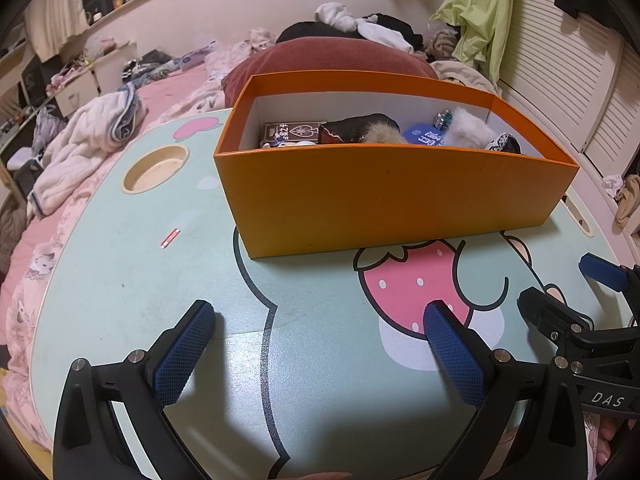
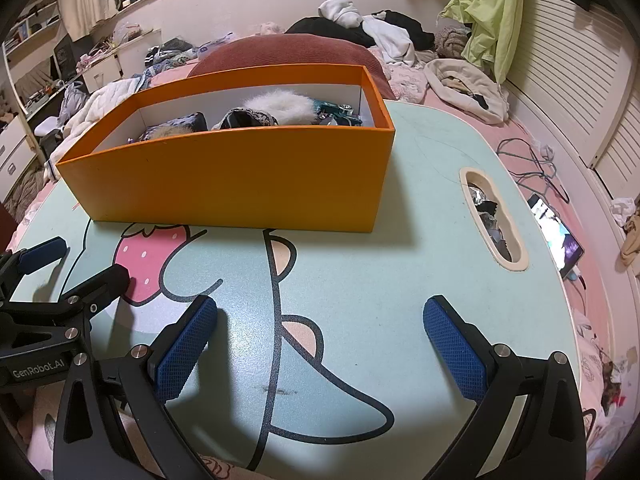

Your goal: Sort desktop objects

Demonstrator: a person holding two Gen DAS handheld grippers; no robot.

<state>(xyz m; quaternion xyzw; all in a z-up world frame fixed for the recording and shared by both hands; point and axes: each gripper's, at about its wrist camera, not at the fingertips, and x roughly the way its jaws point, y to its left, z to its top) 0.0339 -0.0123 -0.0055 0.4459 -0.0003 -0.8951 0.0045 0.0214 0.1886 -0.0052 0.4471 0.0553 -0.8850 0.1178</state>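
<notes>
Two claws hover low over the near edge of the worktop [image 1: 120, 280], the left claw [image 1: 320, 316] and the right claw [image 2: 320, 312] both spread wide with nothing between their blue pads. Beyond them an orange box [image 1: 384, 200] sits on the mint cartoon-printed top, holding a card pack [image 1: 292, 132], a white fluffy item [image 1: 468, 132] and other small things. Farther back lie a pink bed [image 1: 172, 88], a red cushion [image 1: 332, 56] and heaped clothes [image 1: 372, 28].
</notes>
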